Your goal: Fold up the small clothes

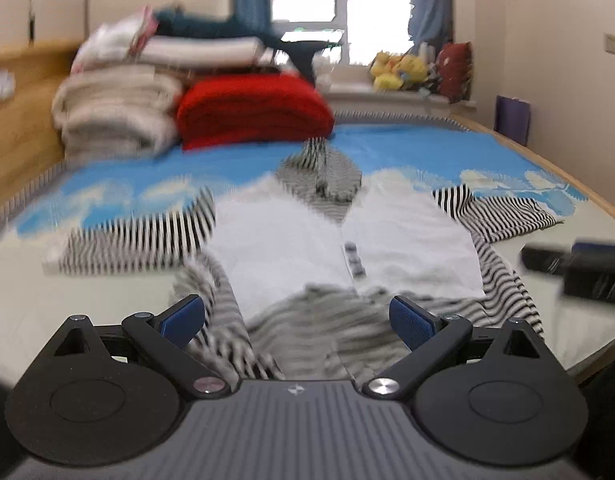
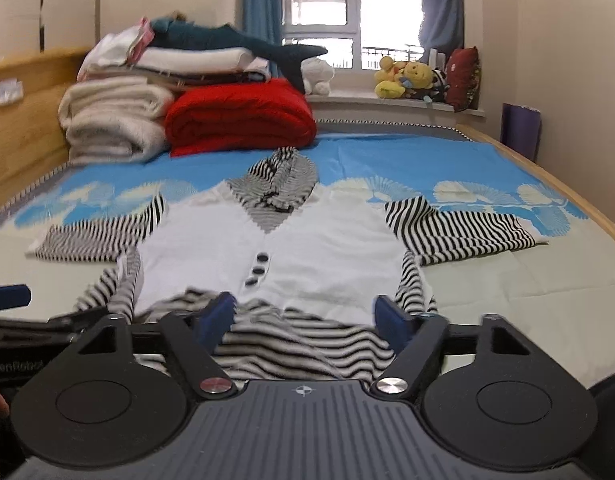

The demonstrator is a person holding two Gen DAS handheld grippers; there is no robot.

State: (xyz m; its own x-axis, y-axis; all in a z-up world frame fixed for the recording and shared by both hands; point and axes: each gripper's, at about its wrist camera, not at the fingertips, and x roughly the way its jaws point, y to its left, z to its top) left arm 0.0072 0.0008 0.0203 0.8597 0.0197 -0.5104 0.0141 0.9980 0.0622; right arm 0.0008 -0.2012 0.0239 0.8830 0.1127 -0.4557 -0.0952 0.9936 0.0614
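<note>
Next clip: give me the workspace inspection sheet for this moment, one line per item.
Surface: bed with blue cloud-print sheet.
Job's things: striped top with white vest front spread flat, sleeves out, striped hem bunched nearest the cameras.
Clutter: red blanket, folded cream blankets, stacked linens at the headboard.
Grippers: left gripper open over the hem; right gripper open, hem between its fingers, not pinched.
Cables: nothing seen.
Surroundings: window, blue curtains, plush toys on the sill.
</note>
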